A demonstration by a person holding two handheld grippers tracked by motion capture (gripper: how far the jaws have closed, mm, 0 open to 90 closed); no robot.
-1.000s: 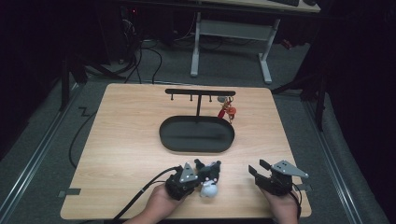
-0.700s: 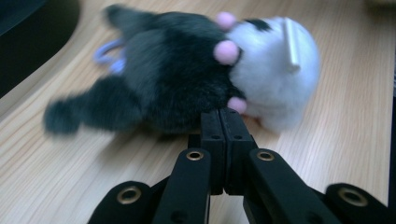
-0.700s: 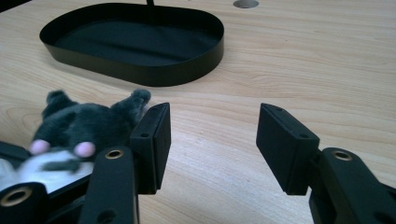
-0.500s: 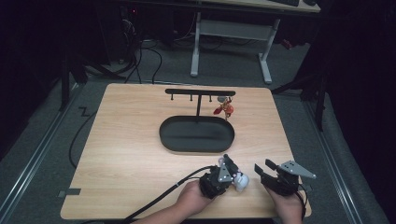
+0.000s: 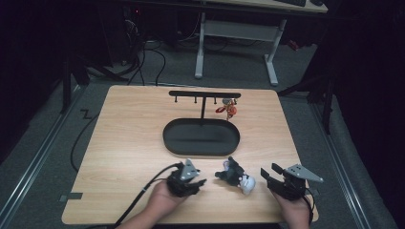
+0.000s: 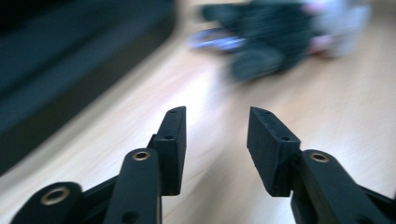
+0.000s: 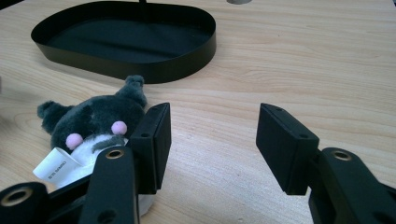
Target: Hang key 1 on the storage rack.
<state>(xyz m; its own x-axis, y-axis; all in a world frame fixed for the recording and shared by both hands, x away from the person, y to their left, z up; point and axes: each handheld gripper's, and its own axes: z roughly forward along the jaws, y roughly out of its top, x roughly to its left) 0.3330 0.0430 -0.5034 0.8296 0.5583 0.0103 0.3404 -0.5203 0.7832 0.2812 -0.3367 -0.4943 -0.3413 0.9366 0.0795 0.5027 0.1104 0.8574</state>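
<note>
My left gripper [image 5: 187, 179] is released and empty; the grey plush toy [image 5: 234, 175] lies on the table [image 5: 124, 143] between it and my right gripper [image 5: 282, 181], also spread wide. I judge the handover half done: the oval tray [image 5: 201, 138] is empty, and the toy is not yet regrasped.

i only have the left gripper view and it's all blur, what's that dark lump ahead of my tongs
Observer: A grey plush toy with pink cheeks, lying on the table.
Operator: is anything holding it
Observer: No. It lies between the two grippers, and the right tongs are open beside it with nothing between the jaws.
Operator: and the black thing on my left
Observer: An oval tray, empty, with a hook stand rising behind it.
Operator: anything on the stand
Observer: One small red item hangs near its right end; I cannot tell what it is.
</note>
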